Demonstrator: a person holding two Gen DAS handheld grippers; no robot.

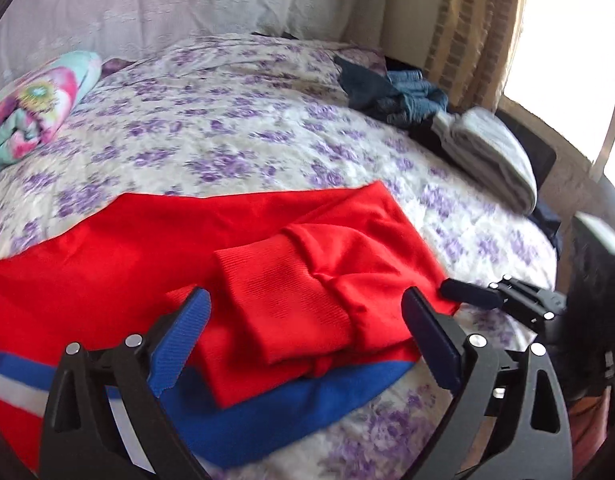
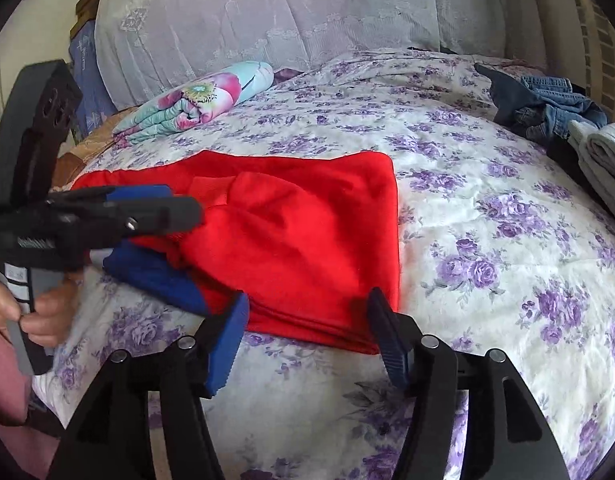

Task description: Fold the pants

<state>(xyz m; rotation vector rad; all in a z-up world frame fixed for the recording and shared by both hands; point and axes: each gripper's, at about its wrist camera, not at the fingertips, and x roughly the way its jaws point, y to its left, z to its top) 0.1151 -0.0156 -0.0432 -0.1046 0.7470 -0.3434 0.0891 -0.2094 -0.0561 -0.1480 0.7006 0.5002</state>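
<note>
The red pants (image 1: 267, 240) lay folded on the bed (image 1: 235, 120), on its purple-flowered quilt, with the ribbed red cuff (image 1: 283, 304) doubled back on top of the pile and the blue waistband (image 1: 291, 400) showing along the near edge; a white and blue stripe ran along the fabric at the lower left of the left wrist view. The left gripper (image 1: 307, 320) hung just above the near edge of the pile with its 2 jaws standing wide apart, 1 on either side of the cuff, and neither pad pressed on the cloth. In the right wrist view the right gripper (image 2: 307, 328) sat at the near right corner of the pants (image 2: 299, 232), its jaws parted as well, the red hem lying between them without being pinched. The same view showed the left gripper (image 2: 147, 208) from the side, low over the left part of the pile, with a hand (image 2: 31, 308) wrapped around its handle. In the left wrist view, a tip of the right gripper (image 1: 471, 294) reached in at the right edge of the red fabric. Farther off on the quilt, a rolled floral blanket (image 2: 195, 100) lay near the lace-covered pillows (image 2: 267, 20), and at the far right a heap of denim clothes (image 2: 547, 100) sat just beside a folded grey garment (image 2: 603, 156).
</note>
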